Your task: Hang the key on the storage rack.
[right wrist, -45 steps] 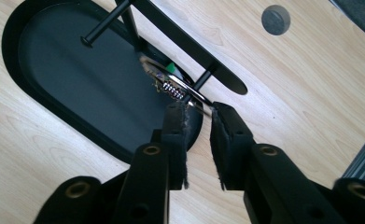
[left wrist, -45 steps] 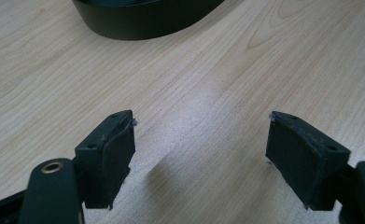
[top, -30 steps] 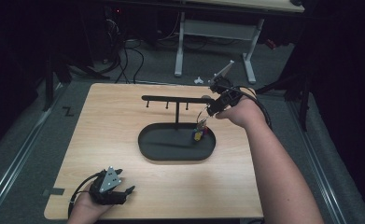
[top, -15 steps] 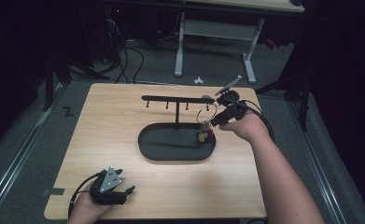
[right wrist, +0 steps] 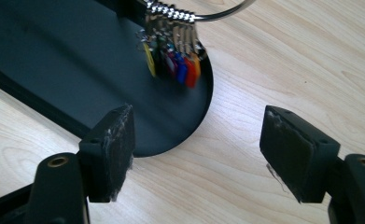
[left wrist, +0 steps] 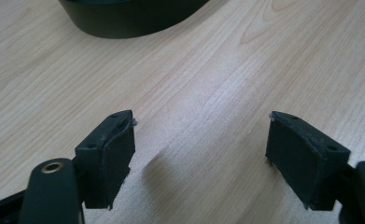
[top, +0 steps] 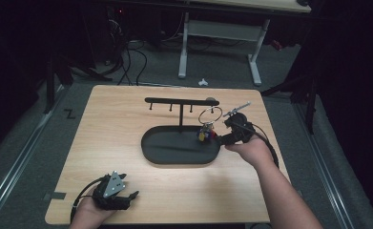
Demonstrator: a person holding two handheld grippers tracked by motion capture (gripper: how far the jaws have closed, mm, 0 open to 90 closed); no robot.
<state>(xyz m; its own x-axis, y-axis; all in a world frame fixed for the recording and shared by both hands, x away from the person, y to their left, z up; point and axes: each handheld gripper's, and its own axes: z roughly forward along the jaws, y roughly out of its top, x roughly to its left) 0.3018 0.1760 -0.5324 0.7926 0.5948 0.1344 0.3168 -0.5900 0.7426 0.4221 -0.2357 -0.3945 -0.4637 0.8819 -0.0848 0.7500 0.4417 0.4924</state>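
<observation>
A black rack (top: 180, 101) with a hooked crossbar stands in a black oval tray (top: 174, 152). A metal ring (top: 209, 116) hangs at the bar's right end, with several coloured tags (top: 205, 135) dangling over the tray. In the right gripper view the tags (right wrist: 171, 60) and ring (right wrist: 227, 11) hang just ahead. My right gripper (top: 221, 139) sits low at the tray's right rim; its jaws have just been opening and stand open (right wrist: 199, 149) with nothing between them. My left gripper (top: 128, 196) rests open at the near left edge, over bare wood (left wrist: 201, 144).
The wooden table (top: 127, 129) stretches around the tray, whose near rim (left wrist: 124, 18) lies ahead of the left gripper. White desk legs (top: 184, 47) and cables lie on the dark floor beyond the far edge.
My right hand has dropped from the rack's bar down to the tray's right rim, leaving the ring hanging there. Its jaws stand wider. The left hand has not moved.
</observation>
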